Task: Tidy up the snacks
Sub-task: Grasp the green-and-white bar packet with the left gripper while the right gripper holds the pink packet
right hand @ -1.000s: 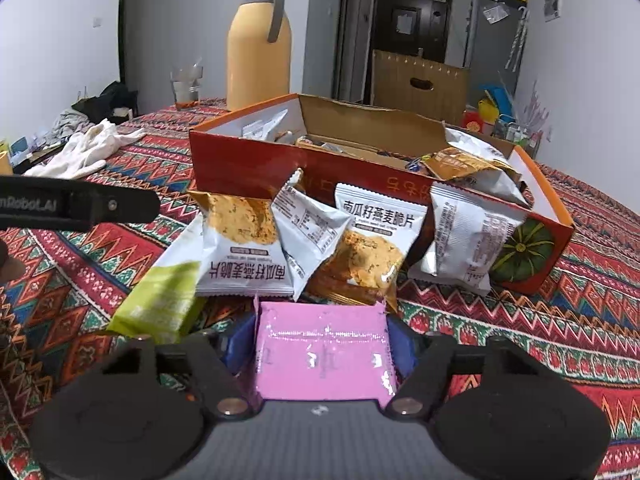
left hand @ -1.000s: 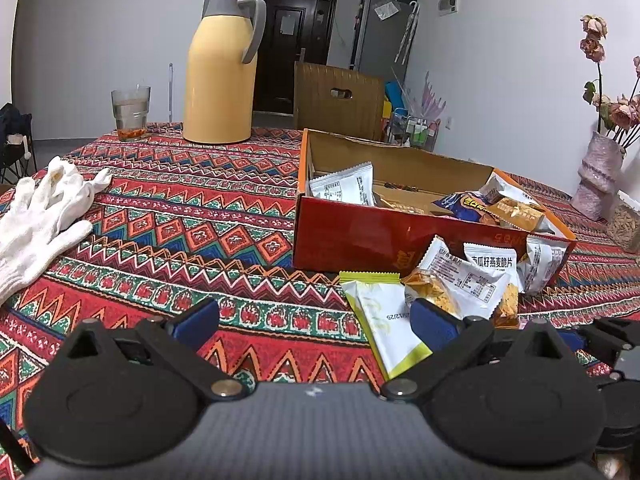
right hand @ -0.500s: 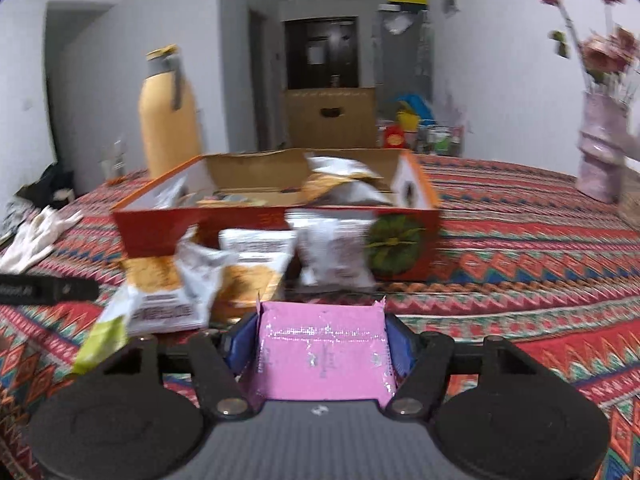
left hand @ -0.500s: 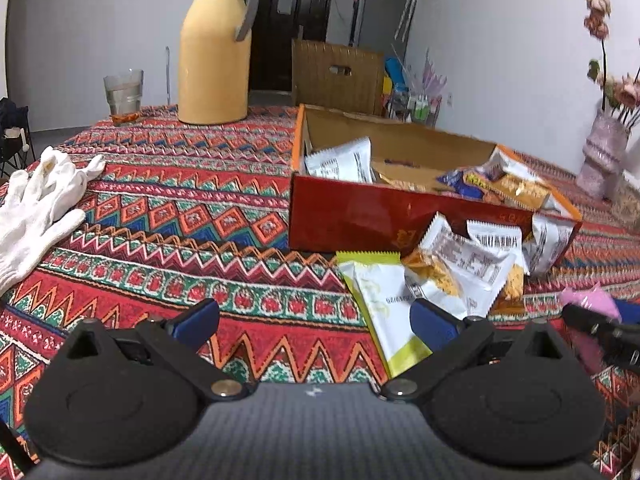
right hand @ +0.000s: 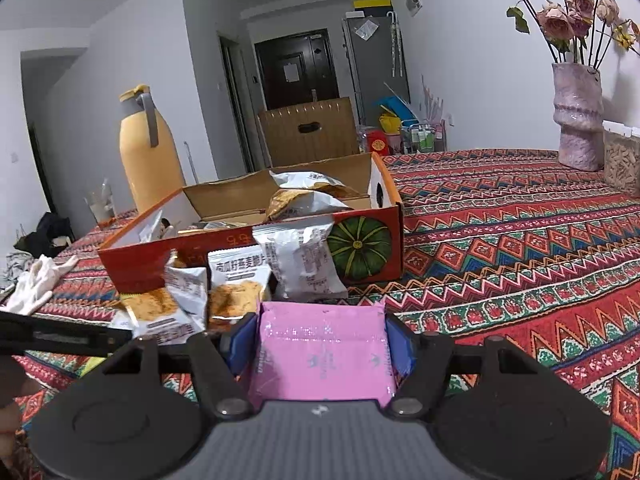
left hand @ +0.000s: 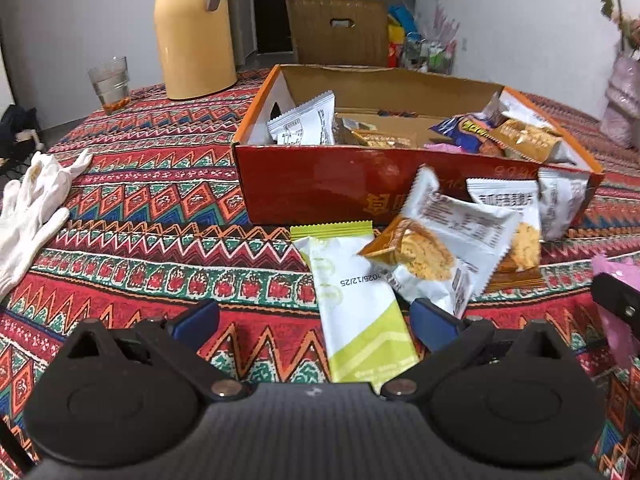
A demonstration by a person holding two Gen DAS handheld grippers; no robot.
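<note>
A red and orange cardboard box [left hand: 320,184] holds several snack packets; it also shows in the right wrist view [right hand: 248,240]. In front of it lie a green and white packet [left hand: 356,304] and white and orange cracker packets [left hand: 452,236]. My left gripper [left hand: 314,322] is open, its right finger beside the green packet. My right gripper [right hand: 320,344] is shut on a pink packet [right hand: 324,356] and holds it above the cloth, to the right of the loose packets [right hand: 296,264]. The pink packet's edge shows at the right in the left wrist view [left hand: 616,272].
A yellow thermos jug [left hand: 192,32] and a glass [left hand: 110,84] stand behind the box on the left. A white glove [left hand: 32,204] lies at the left. A pink vase with flowers [right hand: 578,116] stands at the far right. A brown chair back [left hand: 338,32] stands behind the table.
My right gripper has swung right and back with the pink packet. My left gripper has moved forward toward the green packet and stays open.
</note>
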